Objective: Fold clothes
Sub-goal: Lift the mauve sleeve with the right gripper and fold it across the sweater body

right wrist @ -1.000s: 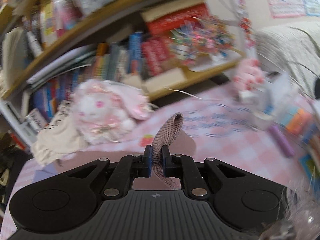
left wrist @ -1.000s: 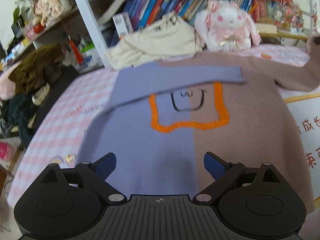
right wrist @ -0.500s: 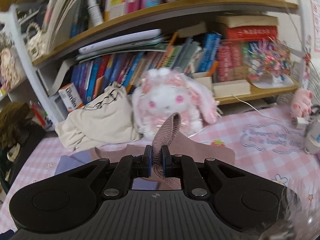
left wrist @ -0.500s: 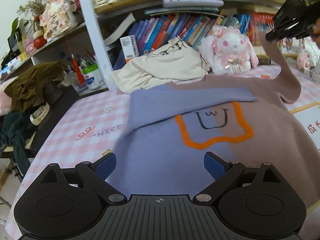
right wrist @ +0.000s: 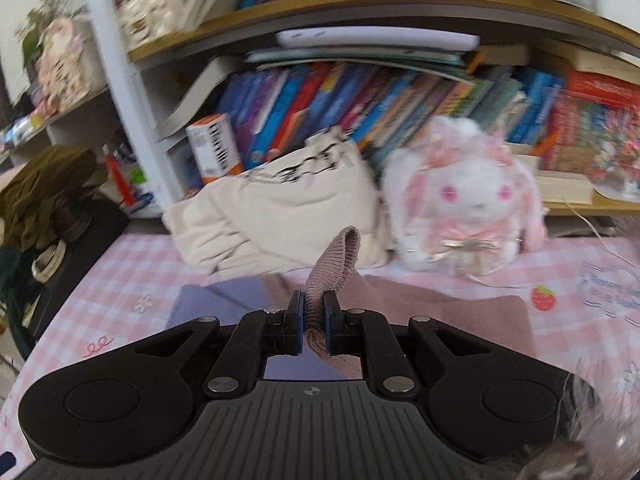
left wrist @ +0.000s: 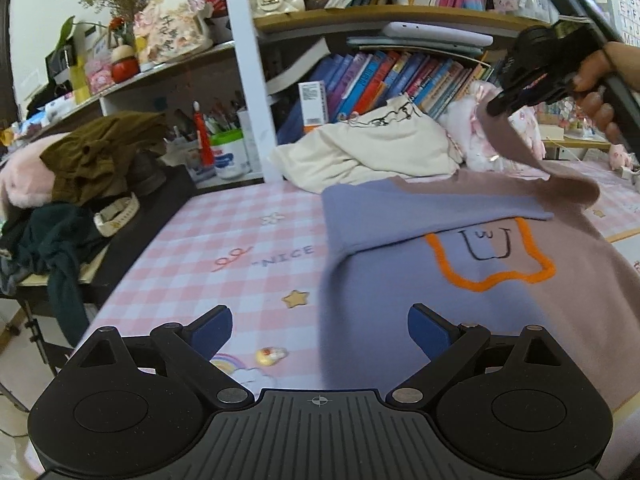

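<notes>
My right claw (right wrist: 312, 316) is clamped on the mauve sleeve (left wrist: 516, 148), lifted at upper right over the sweater (left wrist: 460, 280) on the tabletop (left wrist: 224, 248), blue sleeve (left wrist: 420, 212) already across; left claw (left wrist: 320, 324) gapes empty; next I'd judge laying it across the chest.

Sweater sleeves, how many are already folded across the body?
1. The blue sleeve lies flat across the sweater. The mauve sleeve is lifted, pinched in the right gripper.

Bare tablecloth (left wrist: 224, 248) left; cream garment (left wrist: 372, 152), plush rabbit (right wrist: 472, 200) block behind.
</notes>
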Demonstrator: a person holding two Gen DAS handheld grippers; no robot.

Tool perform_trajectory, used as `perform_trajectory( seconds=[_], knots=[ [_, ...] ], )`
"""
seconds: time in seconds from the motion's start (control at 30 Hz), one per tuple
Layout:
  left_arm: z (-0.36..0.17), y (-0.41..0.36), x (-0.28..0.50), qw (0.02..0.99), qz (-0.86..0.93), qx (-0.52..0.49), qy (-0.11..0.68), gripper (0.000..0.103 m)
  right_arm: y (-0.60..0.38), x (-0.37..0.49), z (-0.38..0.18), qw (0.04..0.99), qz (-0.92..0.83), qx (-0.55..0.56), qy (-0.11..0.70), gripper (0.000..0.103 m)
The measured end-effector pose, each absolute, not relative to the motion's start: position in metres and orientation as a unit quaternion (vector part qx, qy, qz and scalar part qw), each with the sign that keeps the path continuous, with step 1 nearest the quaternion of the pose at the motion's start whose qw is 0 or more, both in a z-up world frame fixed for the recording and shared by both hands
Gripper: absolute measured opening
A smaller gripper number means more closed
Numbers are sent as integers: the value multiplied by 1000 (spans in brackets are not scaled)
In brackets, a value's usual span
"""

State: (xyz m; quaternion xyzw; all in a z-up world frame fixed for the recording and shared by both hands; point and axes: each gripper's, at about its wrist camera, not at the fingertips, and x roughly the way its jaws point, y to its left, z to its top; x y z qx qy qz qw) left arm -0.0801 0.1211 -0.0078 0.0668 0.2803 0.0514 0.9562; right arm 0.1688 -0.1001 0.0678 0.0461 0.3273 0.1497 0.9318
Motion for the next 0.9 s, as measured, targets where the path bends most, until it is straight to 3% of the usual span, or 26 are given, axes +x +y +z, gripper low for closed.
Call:
perform_trajectory(
  seconds=[0.43,0.9],
  knots=[
    [-10,174,-93,955,70,29,287,97,-29,171,46,917,173,31,358,10],
    [-13,175,-86,954,24,69,290,97,10,177,18,909,178,22,375,11]
  ],
)
